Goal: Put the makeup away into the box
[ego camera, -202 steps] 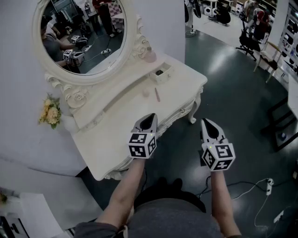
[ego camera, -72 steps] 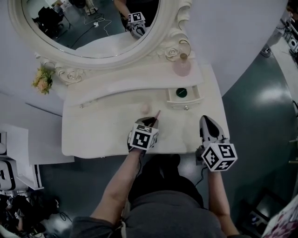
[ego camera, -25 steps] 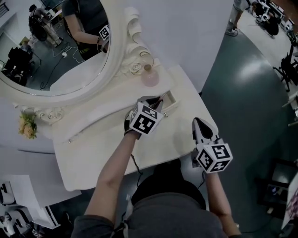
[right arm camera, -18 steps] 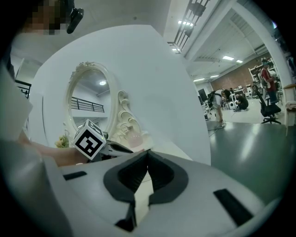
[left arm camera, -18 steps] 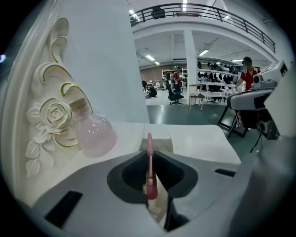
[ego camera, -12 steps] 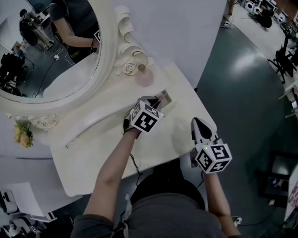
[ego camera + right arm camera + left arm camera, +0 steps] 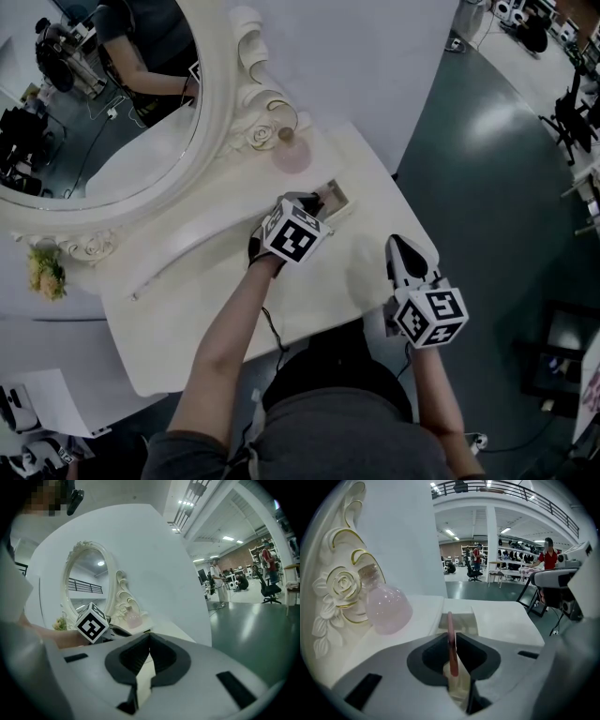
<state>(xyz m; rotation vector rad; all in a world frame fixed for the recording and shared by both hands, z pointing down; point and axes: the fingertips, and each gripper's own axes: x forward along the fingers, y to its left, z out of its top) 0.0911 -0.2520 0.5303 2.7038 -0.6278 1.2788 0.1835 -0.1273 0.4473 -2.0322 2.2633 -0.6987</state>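
Head view: left gripper point(image 7: 315, 201) over the small box point(image 7: 341, 198) at centre, right gripper point(image 7: 405, 253) lower right; left gripper view: jaws pinched on a slim pink makeup stick point(image 7: 450, 639), mid-frame, above the box; likely light, stiff, slippery, best held mid-shaft; right gripper view: jaws together, empty.

The white dressing table point(image 7: 187, 309) carries at its back an oval mirror point(image 7: 112, 112) in a carved frame. A round pink bottle point(image 7: 292, 156) stands just beside the frame, and a small open box point(image 7: 338, 196) lies near the bottle. Yellow flowers point(image 7: 45, 272) sit by the frame's other end.
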